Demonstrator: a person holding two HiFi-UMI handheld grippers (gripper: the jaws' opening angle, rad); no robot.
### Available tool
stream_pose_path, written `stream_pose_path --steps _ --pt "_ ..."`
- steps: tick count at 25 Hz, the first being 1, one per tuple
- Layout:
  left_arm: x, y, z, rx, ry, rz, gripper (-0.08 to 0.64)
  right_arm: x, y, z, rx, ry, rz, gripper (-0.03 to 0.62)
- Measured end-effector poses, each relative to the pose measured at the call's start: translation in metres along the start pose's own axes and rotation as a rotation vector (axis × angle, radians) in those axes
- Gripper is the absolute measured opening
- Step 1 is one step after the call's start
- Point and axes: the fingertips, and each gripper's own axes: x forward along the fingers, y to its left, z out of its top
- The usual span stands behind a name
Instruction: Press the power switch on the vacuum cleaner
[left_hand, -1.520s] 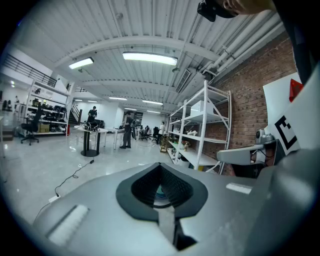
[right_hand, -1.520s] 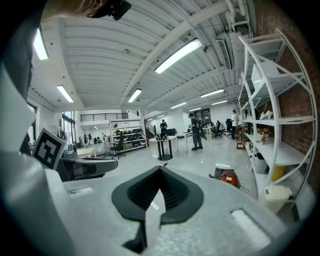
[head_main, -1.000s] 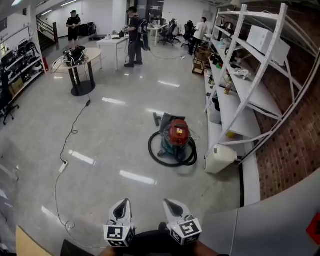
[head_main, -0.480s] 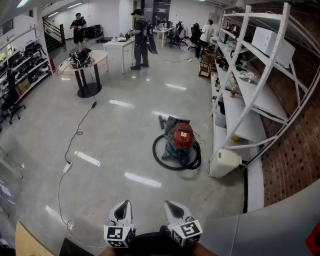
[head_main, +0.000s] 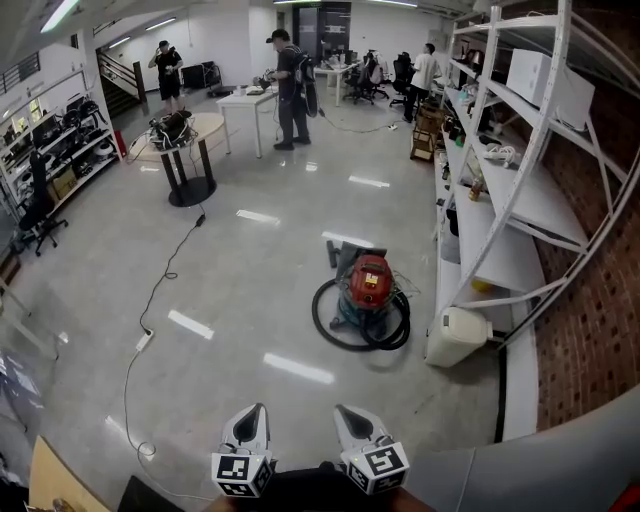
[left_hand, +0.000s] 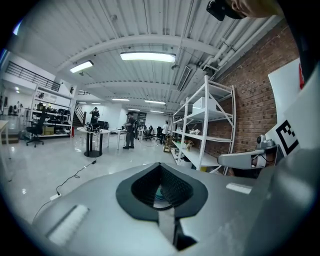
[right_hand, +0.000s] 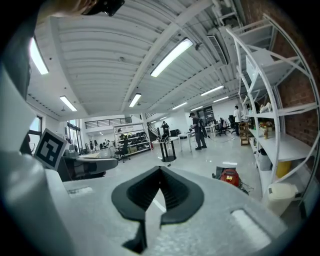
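Note:
The vacuum cleaner (head_main: 368, 285) stands on the shiny floor a few steps ahead, with a red lid, a teal drum and a black hose (head_main: 340, 330) coiled round its base. In the right gripper view the vacuum cleaner (right_hand: 230, 177) is small, at the right, beyond the jaws. The left gripper (head_main: 250, 422) and right gripper (head_main: 353, 422) are held side by side at the bottom edge, far short of the machine. Both are shut with nothing between the jaws, as the left gripper (left_hand: 161, 167) and right gripper (right_hand: 160, 170) show in their own views.
A tall white shelving rack (head_main: 520, 190) runs along the brick wall on the right. A white canister (head_main: 457, 335) sits at its foot beside the vacuum. A black cable (head_main: 150, 300) trails over the floor at left. A round table (head_main: 185, 150) and several people (head_main: 292, 90) are far back.
The view has shifted, so the vacuum now sits slightly lower and further right in the picture. Both grippers stay shut at the bottom edge.

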Motion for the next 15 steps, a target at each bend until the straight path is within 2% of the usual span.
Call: stream_pose_path --steps 5,15 --pt "0.013 -0.024 -0.001 0.011 0.007 -0.001 0.015 -0.01 -0.027 0.001 0.008 -0.007 -0.002 -0.008" --pt "0.054 -0.042 -0.011 0.015 0.05 -0.039 0.015 -0.005 -0.072 -0.008 0.054 0.01 -0.055 -0.008"
